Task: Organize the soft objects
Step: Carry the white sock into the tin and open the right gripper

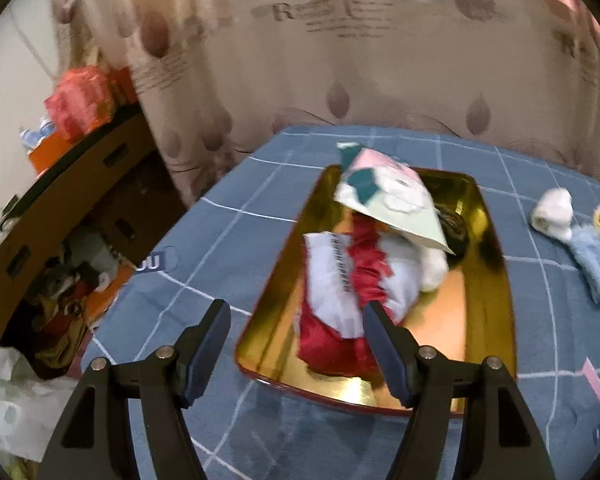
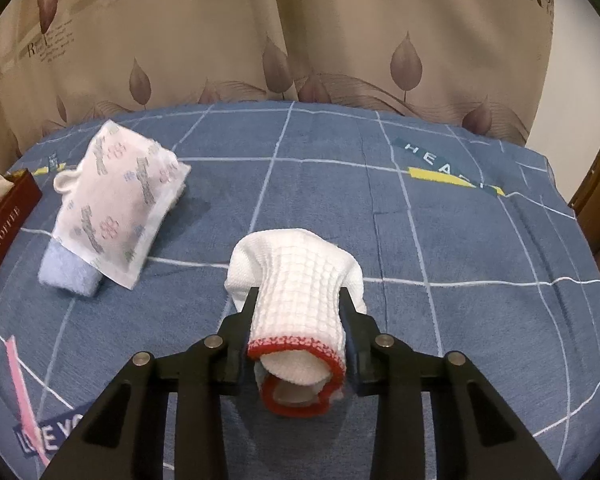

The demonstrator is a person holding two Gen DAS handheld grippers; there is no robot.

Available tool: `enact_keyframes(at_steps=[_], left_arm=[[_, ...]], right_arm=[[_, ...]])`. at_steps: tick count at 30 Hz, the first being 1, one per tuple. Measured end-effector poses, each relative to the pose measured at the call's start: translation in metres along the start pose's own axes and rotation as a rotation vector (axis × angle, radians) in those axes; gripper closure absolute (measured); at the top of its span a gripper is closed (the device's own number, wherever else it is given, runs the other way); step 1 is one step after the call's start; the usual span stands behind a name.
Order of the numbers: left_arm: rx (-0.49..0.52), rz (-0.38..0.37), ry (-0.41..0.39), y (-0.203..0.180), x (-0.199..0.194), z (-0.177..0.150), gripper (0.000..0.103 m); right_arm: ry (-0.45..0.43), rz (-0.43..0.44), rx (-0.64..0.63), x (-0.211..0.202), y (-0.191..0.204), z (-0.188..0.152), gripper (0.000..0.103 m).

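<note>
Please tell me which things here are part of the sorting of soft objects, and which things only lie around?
Part of the job:
- white rolled cloth in the right tool
- patterned cloth
- light blue towel
- gold tray with red and white cloth
- left tool, open

Lying around:
- cardboard box
- curtain

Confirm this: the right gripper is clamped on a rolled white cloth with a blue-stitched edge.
Not quite. The right gripper is clamped on the rolled white cloth, but its stitched edge is red, as the right wrist view shows.
</note>
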State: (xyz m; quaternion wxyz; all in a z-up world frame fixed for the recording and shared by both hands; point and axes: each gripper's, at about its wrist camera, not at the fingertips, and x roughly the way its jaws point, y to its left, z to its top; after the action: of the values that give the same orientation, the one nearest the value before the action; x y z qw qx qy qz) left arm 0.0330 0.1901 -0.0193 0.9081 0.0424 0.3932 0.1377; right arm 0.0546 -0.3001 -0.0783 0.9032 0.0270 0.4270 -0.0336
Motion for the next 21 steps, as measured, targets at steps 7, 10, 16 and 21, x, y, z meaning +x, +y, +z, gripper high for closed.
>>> enact_keyframes(at_steps=[7, 10, 16, 21], left_arm=[[-0.085, -0.027, -0.032, 0.018, -0.002, 0.001, 0.032], [-0.081, -0.026, -0.013, 0.017, 0.002, 0.001, 0.032], [-0.060, -0.022, -0.037, 0.015, 0.000, -0.001, 0.032], [-0.061, -0.034, -0.005, 0.015, 0.004, -0.002, 0.032]], right_arm=[[-0.066, 0.058, -0.041, -0.032, 0.032, 0.024, 0.072], [-0.083, 0.130, -0.060, -0.047, 0.057, 0.034, 0.072], [-0.070, 0.273, -0.175, -0.060, 0.137, 0.042, 0.072], [-0.052, 0.386, -0.278, -0.066, 0.210, 0.037, 0.072]])
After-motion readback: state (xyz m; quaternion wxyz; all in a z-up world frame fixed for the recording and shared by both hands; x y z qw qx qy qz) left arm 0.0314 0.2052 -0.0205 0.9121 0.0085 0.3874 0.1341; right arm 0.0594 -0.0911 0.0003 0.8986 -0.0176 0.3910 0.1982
